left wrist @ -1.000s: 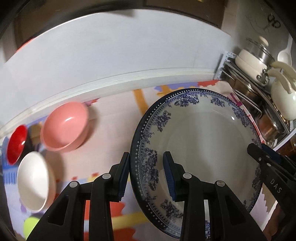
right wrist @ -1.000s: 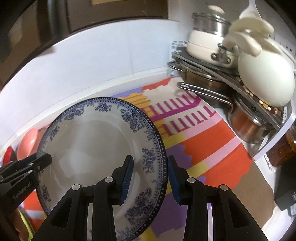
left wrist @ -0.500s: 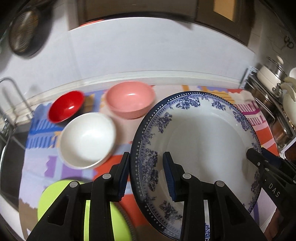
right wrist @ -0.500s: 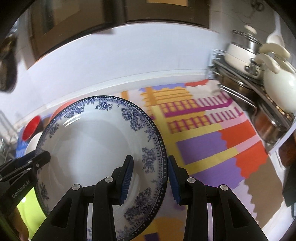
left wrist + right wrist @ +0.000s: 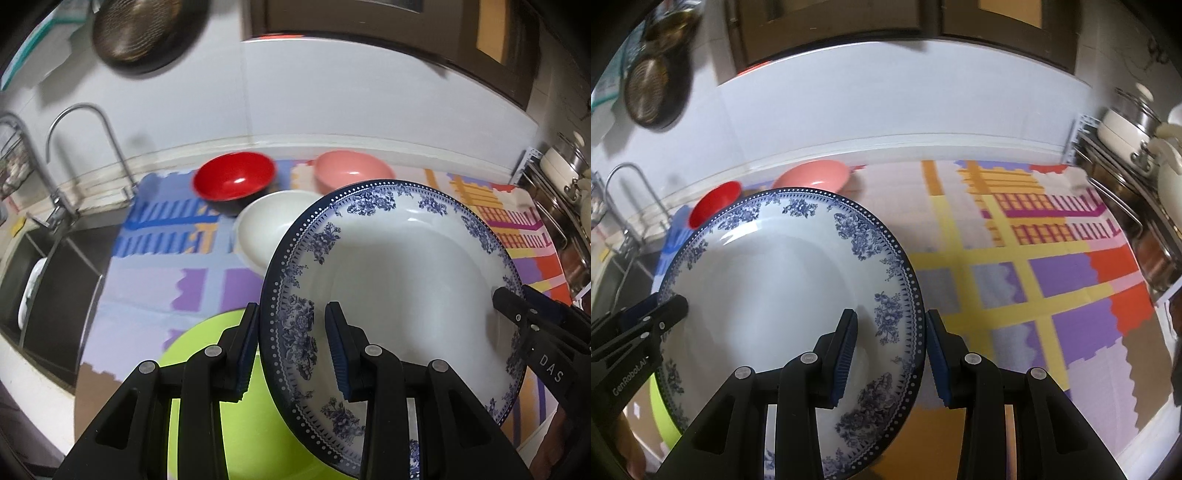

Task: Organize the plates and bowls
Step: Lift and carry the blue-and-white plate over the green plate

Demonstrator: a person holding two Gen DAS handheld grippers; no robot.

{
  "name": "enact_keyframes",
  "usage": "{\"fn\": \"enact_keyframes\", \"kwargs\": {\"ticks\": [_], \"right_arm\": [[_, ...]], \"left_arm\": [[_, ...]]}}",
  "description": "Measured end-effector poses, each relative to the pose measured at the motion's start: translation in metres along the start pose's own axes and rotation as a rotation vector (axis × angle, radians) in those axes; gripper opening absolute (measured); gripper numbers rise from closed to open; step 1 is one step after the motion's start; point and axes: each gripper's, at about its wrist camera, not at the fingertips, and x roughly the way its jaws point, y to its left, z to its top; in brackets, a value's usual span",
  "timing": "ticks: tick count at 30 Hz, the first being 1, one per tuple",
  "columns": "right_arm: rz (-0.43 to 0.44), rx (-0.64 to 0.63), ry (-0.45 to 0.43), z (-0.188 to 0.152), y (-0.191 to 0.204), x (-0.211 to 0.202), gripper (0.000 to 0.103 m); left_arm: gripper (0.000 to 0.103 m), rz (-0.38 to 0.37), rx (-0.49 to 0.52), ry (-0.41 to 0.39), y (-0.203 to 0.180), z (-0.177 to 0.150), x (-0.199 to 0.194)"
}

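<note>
Gripping opposite rims of the blue-and-white floral plate [image 5: 399,266], both tongs carry it tilted above the tabletop [image 5: 1015,280]: left tongs [image 5: 291,350] clamp its left rim with one pad under the rim and one on the inner face, right tongs [image 5: 890,354] clamp its right rim the same way, jaws part closed with the rim between the blue pads. In the left wrist view the right tongs' tips show at the plate's far right edge; in the right wrist view the left tongs' tips show at its left edge. Directly below the left tongs and partly under the plate sits a lime-green plate [image 5: 221,413], its edge also peeking out low left in the right wrist view. Ahead of the left tongs, beyond the plate's top-left rim, a white bowl [image 5: 269,225] is partly hidden by the plate; past it a red bowl [image 5: 234,179] to the left and a pink bowl [image 5: 351,171] to the right, both near the wall. All rest on a multicoloured patterned mat [image 5: 1052,295] covering the tabletop; the mat stretch ahead and right of the right tongs is bare. Far left of the left tongs: a steel sink [image 5: 55,280] with a curved faucet [image 5: 92,147]. A round dark pan [image 5: 144,33] hangs on the wall above, blurred. Far right of the right tongs: a rack with stacked pots [image 5: 1126,147] and a cream kettle.
</note>
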Motion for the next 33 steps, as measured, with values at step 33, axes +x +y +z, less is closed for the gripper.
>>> {"fn": "enact_keyframes", "kwargs": {"ticks": [33], "right_arm": [[0.065,-0.169,0.179,-0.058,0.133,0.014,0.039]], "left_arm": [[0.036,0.067,-0.088,0.170,0.114,-0.079,0.007]]}}
